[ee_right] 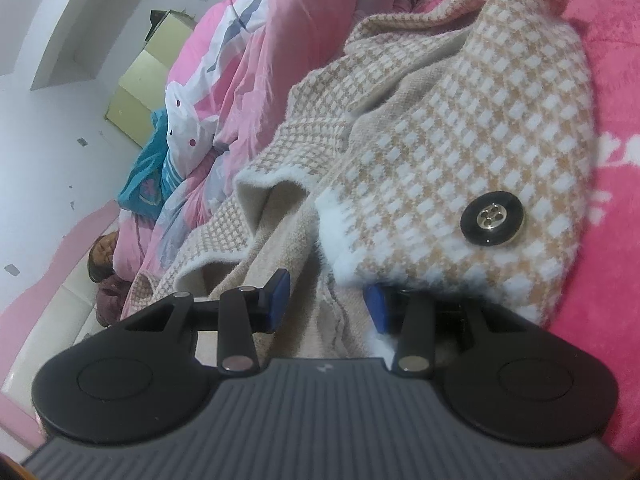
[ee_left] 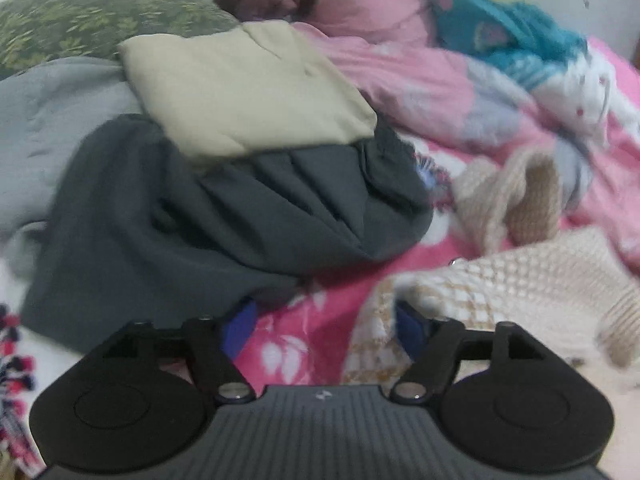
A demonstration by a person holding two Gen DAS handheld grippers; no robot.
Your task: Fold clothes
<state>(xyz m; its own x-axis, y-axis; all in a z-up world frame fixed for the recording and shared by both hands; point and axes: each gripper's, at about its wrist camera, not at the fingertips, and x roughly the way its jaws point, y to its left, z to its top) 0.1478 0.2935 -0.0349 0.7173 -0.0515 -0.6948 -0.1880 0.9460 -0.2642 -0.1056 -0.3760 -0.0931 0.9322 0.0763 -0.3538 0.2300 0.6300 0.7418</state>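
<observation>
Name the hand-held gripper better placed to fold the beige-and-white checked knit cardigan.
Right. The right hand-held gripper already has the beige-and-white checked knit cardigan between its pads; the left hand-held gripper stands open over pink floral bedding.

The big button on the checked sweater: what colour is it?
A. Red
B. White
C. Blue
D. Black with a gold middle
D: in the right wrist view the button sewn on the tan-and-white checked sweater has a glossy black rim and a gold centre.

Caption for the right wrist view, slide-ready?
Right claw straddling a fold of the houndstooth cardigan beside its black button on the pink bedspread.
</observation>
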